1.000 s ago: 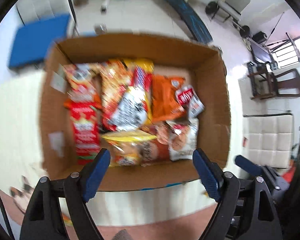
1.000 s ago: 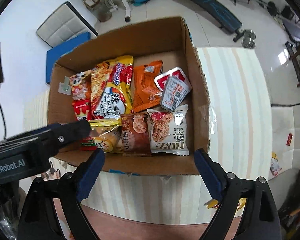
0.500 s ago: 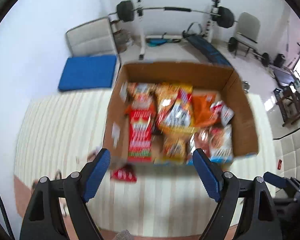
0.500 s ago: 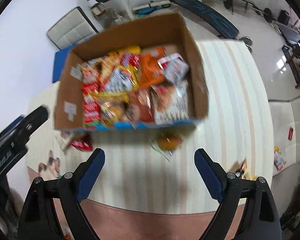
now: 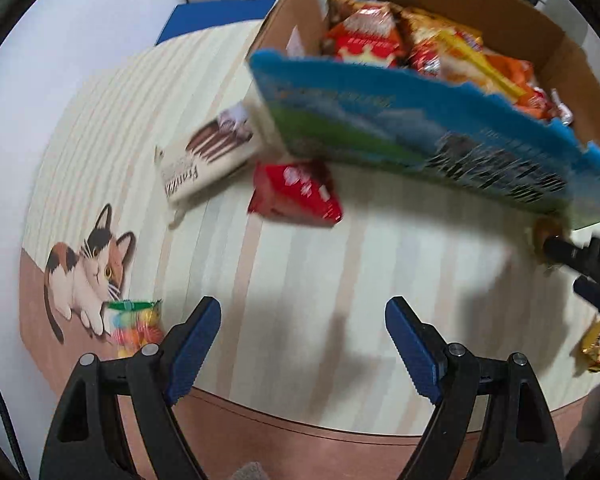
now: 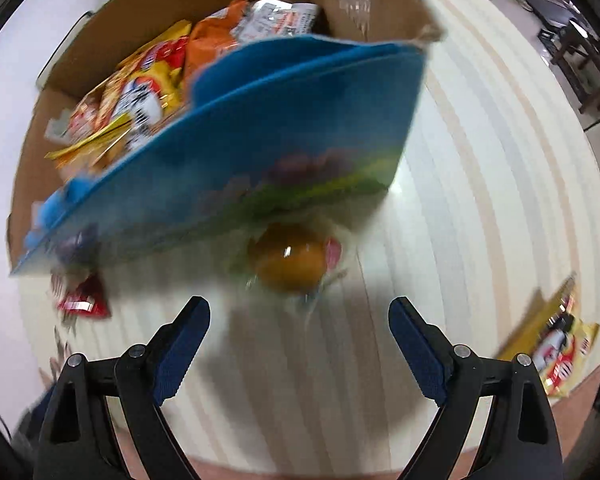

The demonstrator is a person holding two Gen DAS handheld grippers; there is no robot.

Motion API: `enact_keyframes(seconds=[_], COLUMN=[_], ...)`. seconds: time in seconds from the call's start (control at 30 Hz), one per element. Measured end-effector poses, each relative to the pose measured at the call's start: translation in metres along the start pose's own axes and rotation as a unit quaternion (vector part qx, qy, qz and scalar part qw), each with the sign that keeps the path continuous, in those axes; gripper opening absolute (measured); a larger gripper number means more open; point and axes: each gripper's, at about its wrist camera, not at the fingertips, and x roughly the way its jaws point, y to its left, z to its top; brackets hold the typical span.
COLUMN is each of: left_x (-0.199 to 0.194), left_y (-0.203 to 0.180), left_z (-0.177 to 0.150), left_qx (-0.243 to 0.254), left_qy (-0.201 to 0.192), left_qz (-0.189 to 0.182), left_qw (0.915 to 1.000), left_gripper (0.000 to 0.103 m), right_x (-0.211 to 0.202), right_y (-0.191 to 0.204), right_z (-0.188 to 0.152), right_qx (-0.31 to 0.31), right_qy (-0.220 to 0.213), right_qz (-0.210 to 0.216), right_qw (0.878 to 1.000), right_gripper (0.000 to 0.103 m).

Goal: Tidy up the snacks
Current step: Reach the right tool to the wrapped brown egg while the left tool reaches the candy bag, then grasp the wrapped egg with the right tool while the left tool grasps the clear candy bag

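A cardboard box (image 5: 428,136) with a blue and green printed front (image 6: 260,160) holds several snack packets. On the table in front of it lie a red packet (image 5: 296,194), a white biscuit box (image 5: 208,152), a colourful candy bag (image 5: 136,322) and a round orange wrapped snack (image 6: 288,262). A yellow packet (image 6: 556,348) lies at the right. My left gripper (image 5: 302,346) is open and empty, low over the table. My right gripper (image 6: 300,344) is open and empty, just short of the orange snack.
The table has a striped cloth (image 5: 308,272) with a cat picture (image 5: 88,268) at the left. The right gripper's arm (image 5: 588,264) shows at the right edge of the left wrist view. A gold packet (image 5: 594,346) lies beside it.
Both grippers have dropped from above the box down to table level in front of it. The loose snacks on the table now fill the views. Both stay open.
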Motion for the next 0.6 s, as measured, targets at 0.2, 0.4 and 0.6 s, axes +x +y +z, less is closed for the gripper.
enact_keyframes(seconds=[0.2, 0.4, 0.6], left_x=[0.013, 0.018, 0.021], left_y=[0.008, 0.033, 0.1], left_z=[-0.009, -0.018, -0.038], left_qx=[-0.007, -0.031, -0.101], left_qy=[0.017, 0.04, 0.067], left_qz=[0.011, 0.007, -0.015], left_qw=[0.9998, 0.9987, 0.9926], left_gripper=[0.084, 0.084, 0.084], right_x=[0.011, 0.009, 0.006], right_y=[0.012, 0.019, 0.041], right_z=[0.006, -0.016, -0.061], right_qx=[-0.009, -0.029, -0.066], right_qy=[-0.012, 0.008, 0.044], right_qz=[-0.047, -0.045, -0.022], right_qw=[0.999, 0.999, 0.997], right_gripper=[0.064, 0.057, 0.057])
